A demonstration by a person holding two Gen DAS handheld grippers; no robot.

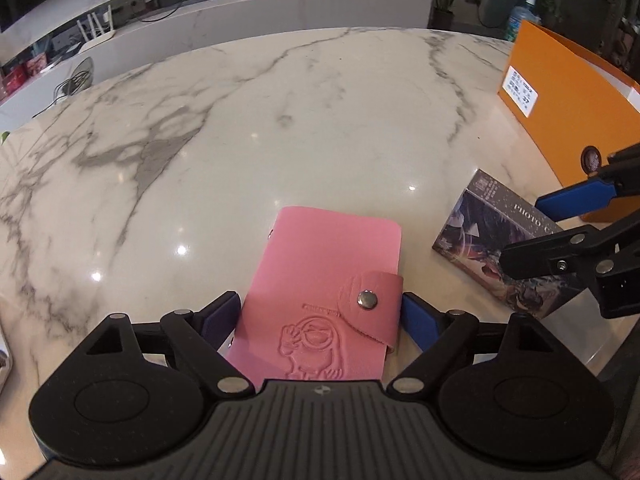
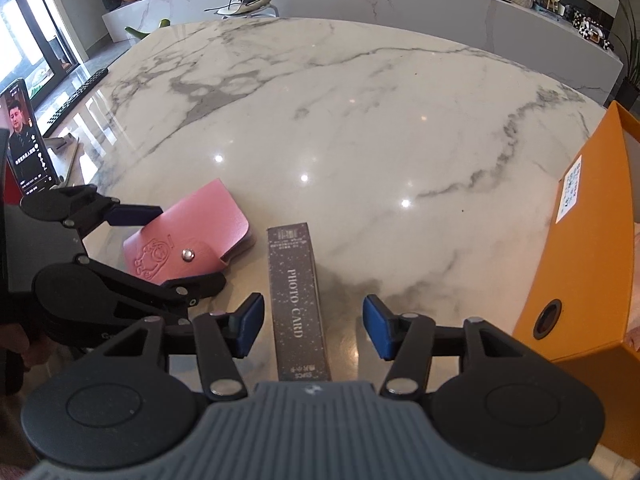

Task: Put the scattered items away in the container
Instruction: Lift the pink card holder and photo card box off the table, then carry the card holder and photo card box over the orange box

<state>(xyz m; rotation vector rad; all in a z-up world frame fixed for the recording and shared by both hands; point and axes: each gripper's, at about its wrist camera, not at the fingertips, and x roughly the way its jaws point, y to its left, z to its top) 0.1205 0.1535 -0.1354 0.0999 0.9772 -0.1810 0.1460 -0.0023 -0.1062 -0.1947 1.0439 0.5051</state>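
Note:
A pink snap-button card holder (image 1: 320, 280) lies flat on the marble table (image 1: 280, 120). My left gripper (image 1: 320, 316) is open, with one blue pad close on each side of the holder's near end; I see no squeeze. The right wrist view shows the holder (image 2: 200, 240) between those same fingers. A dark "PHOTO CARD" box (image 2: 296, 304) stands on a long edge between the fingers of my right gripper (image 2: 314, 326), which is open with a gap on both sides. The box (image 1: 480, 232) lies just right of the holder. The orange container (image 2: 580, 240) stands to the right.
In the left wrist view the orange container (image 1: 568, 92) sits at the table's right edge, with a white label and a round finger hole. A phone (image 2: 28, 140) on a stand is at the far left. A long marble counter (image 2: 400, 4) runs behind the table.

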